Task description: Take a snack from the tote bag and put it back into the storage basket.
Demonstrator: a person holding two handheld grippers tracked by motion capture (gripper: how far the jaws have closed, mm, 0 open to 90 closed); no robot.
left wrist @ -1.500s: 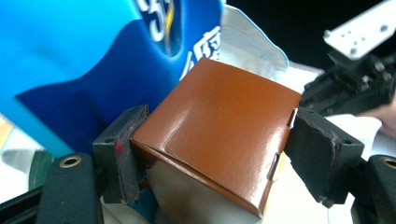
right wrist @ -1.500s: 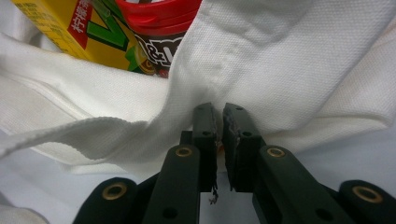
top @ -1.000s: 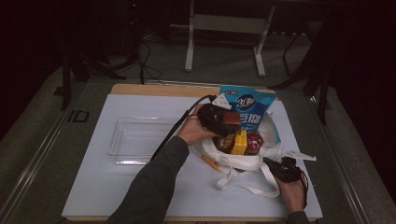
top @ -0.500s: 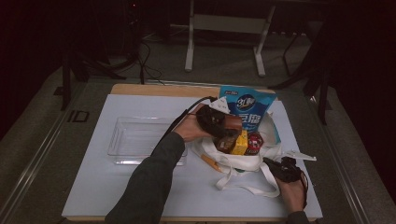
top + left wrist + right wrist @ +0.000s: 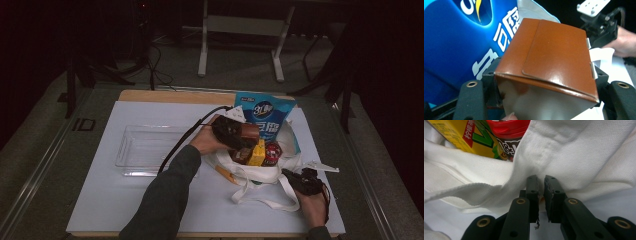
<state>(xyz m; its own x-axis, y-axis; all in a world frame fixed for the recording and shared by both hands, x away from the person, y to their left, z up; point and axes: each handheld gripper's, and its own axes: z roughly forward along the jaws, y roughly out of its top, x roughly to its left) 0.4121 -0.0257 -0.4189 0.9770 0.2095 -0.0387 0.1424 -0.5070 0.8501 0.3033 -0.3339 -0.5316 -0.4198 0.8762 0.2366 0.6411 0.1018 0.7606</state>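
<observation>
Left gripper (image 5: 239, 136): clamped across a brown carton (image 5: 551, 62), jaws set wide on its two sides; having just closed in a little on it.
Brown carton: held between the left jaws, flap side up in the left gripper view (glossy, seam running across the top), poised over the open mouth of the white tote bag (image 5: 260, 172) in the high view.
Right gripper (image 5: 304, 181): jaws nearly together, pinching the tote bag's cloth at its near right edge (fabric bunches up right at the tips in the right gripper view).
White tote bag: lying on the white mat (image 5: 100, 200), mouth open, straps trailing toward the table's near edge.
Inside the bag: yellow drink carton (image 5: 466, 135) and a red-lidded brown tub (image 5: 510, 132), side by side, just beneath the brown carton.
Blue snack pouch (image 5: 265, 120): standing at the bag's far side, directly behind the held carton.
Clear plastic tray (image 5: 147, 150): left of the bag, well apart from both grippers.
</observation>
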